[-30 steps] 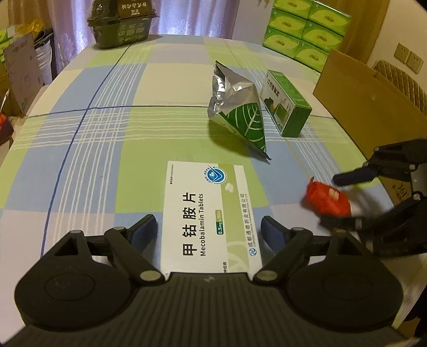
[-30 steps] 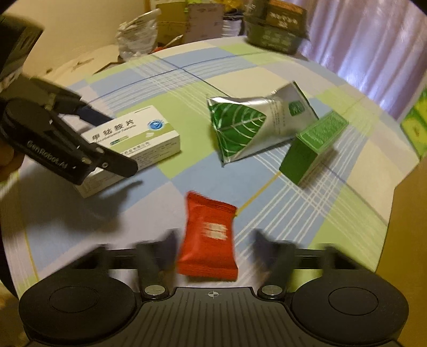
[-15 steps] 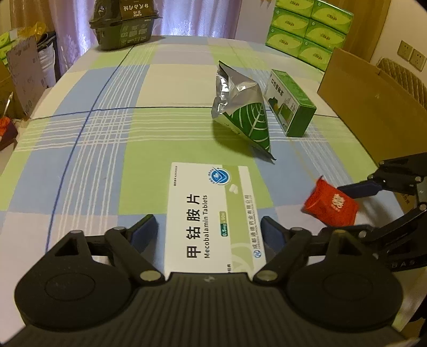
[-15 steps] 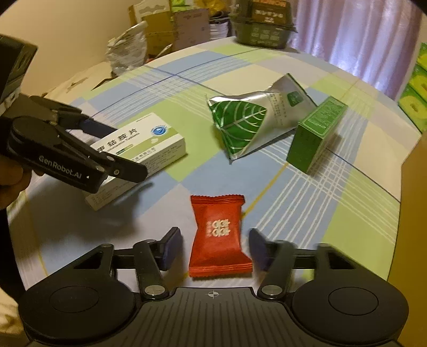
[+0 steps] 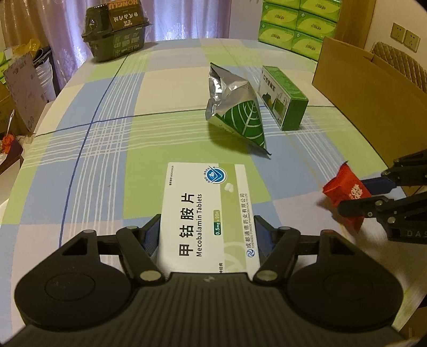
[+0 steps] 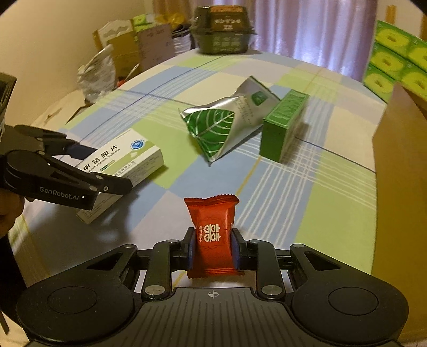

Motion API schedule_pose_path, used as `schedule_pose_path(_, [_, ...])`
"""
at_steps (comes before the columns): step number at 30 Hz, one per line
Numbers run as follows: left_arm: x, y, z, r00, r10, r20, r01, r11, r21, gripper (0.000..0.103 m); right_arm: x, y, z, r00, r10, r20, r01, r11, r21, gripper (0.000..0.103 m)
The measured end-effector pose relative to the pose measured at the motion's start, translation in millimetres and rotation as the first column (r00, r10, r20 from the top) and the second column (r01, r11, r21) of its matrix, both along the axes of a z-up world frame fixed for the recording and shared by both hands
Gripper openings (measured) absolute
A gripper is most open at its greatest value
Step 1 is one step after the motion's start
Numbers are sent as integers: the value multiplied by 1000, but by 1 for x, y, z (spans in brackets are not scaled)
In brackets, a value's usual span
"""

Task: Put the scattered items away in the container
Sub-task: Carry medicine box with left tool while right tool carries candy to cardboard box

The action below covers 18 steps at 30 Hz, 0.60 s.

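Note:
A white Mecobalamin tablet box (image 5: 205, 202) lies on the checked tablecloth, and my left gripper (image 5: 206, 227) is shut on its long sides; the same gripper (image 6: 109, 166) straddles the tablet box (image 6: 125, 157) in the right wrist view. My right gripper (image 6: 212, 235) is shut on a red candy packet (image 6: 210, 219), held upright just above the cloth. The left wrist view shows that gripper (image 5: 352, 196) with the packet (image 5: 344, 184) at the right. A silver-green foil bag (image 5: 234, 106) and a green carton (image 5: 285, 101) sit mid-table. A brown cardboard box (image 5: 360, 88) stands at the right edge.
A dark green lidded tub (image 5: 114, 29) sits at the far end of the table. Stacked green tissue packs (image 5: 299, 24) stand behind the cardboard box (image 6: 400, 186). Bags and cartons (image 6: 128, 53) crowd the floor off the table's left side.
My right gripper's fingers shut on the red packet and raised it off the cloth. The left fingers drew in against the tablet box.

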<state>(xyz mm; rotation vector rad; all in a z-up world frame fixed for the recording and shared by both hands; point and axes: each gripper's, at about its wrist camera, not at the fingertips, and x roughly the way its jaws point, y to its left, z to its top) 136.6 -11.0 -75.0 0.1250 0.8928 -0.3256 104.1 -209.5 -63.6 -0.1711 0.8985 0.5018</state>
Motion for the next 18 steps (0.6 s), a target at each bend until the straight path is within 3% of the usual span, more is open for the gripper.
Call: schedule_pose_path(18, [-38, -25, 51, 998, -42, 55, 45, 998, -51, 66, -36, -37, 61, 981, -159, 109, 152, 986, 74, 29])
